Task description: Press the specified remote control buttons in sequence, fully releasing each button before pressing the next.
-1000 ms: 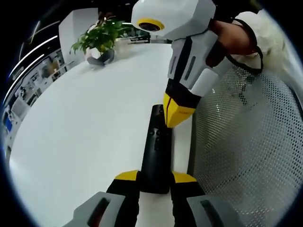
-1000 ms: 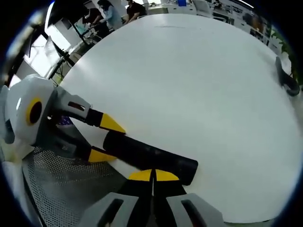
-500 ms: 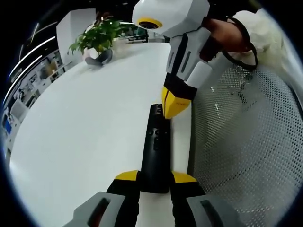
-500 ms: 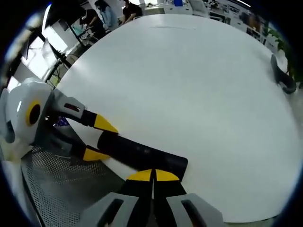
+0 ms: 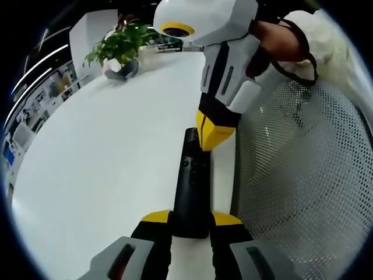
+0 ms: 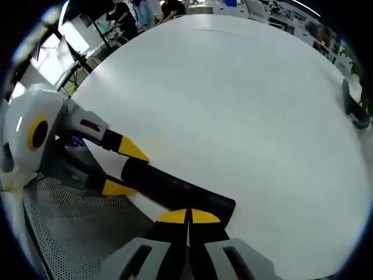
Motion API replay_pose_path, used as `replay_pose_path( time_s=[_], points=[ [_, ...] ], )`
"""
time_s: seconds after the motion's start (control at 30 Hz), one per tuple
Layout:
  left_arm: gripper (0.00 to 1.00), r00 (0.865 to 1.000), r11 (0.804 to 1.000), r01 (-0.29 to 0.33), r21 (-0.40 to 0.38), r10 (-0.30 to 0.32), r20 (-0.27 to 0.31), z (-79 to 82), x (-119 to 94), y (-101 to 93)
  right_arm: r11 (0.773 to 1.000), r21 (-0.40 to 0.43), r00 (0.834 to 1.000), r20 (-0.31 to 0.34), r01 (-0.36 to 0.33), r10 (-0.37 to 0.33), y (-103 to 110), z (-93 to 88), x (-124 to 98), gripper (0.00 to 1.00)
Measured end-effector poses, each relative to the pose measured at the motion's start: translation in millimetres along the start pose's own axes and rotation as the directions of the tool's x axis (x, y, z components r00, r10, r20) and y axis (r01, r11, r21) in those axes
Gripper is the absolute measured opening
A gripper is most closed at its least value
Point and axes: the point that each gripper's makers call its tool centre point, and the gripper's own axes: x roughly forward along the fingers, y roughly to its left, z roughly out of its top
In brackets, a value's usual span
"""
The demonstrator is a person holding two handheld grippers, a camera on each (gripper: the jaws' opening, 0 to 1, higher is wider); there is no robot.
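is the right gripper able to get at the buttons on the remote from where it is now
Probably yes: the left gripper clamps only the near end of the remote, leaving its buttons uncovered, and the right gripper, jaws shut, is at its far end.

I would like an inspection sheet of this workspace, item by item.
Surface: white table, large and plain.
Job's things: black remote control lying near the table edge.
Clutter: potted plant at the far side.
Grippers: left hand-held gripper shut on the remote's near end; right hand-held gripper shut, tip at the remote's far end.
Cables: nothing seen.
Surroundings: white mesh chair beside the table; people at desks far off.
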Motion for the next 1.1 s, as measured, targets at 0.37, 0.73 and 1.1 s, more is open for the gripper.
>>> replay_pose_path(
  time_s=[0.37, 0.73, 1.1],
  points=[
    [0.24, 1.000, 1.000, 0.001, 0.002, -0.001, -0.003, 0.1, 0.1, -0.2, 1.000, 0.023, 1.000, 0.010, 0.003, -0.003, 1.0, 0.0, -1.1, 0.00],
    [0.24, 1.000, 1.000, 0.002, 0.005, -0.002, 0.003, 0.4, 0.3, 0.3, 0.999, 0.025, 1.000, 0.006, 0.020, -0.021, -0.5, 1.8, -1.7, 0.00],
    [0.24, 1.000, 1.000, 0.002, 0.004, -0.002, 0.007, 0.6, 0.3, 0.5, 0.998, 0.051, 0.998, 0.048, 0.039, -0.042, -10.2, 7.8, -9.1, 0.00]
  ],
)
